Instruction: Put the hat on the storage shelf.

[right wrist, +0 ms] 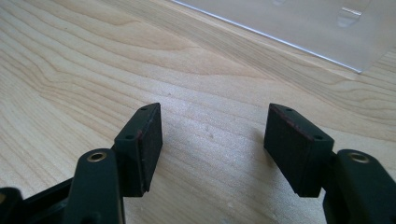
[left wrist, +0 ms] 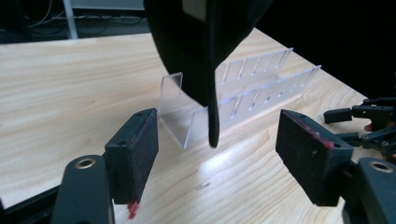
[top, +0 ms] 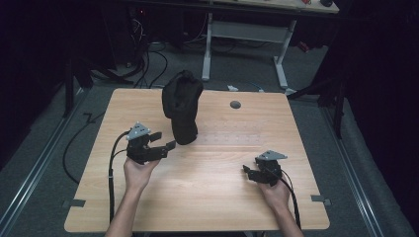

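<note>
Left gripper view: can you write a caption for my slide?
Open left gripper faces a black cap propped on a clear slotted plastic rack on the wooden table.

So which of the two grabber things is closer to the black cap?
The left gripper is. Its open jaws point at the black cap standing on the clear rack, just in front of it. The right gripper sits apart, lower on the table.

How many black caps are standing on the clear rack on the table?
1. The black cap stands at the left end of the clear rack, just ahead of the open left gripper. The other slots look empty.
</note>
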Available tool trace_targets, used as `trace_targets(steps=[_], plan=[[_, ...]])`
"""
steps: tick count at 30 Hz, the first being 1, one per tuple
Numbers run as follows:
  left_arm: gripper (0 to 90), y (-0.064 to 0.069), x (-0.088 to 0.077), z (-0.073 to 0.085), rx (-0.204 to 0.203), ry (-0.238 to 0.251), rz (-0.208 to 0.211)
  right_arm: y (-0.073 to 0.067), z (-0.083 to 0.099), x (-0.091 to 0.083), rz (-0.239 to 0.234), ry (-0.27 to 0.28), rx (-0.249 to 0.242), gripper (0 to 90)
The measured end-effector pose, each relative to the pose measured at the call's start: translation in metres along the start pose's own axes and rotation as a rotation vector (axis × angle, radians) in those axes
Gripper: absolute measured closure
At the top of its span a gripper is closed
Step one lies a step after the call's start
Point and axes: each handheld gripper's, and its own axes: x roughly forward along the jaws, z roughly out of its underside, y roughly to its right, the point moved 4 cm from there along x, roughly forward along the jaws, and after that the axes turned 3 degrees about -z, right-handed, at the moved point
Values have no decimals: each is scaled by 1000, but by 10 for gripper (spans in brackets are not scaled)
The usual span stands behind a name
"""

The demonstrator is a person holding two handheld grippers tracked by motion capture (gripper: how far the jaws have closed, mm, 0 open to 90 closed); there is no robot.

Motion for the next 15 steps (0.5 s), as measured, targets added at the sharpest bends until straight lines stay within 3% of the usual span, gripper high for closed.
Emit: trace_targets(steps=[8, 15], plan=[[305, -13, -7, 9, -3, -16, -48, 0, 0, 0, -1, 0, 0, 373], [303, -27, -11, 28, 3, -44, -82, 0, 0, 0, 0, 0, 0, 373]])
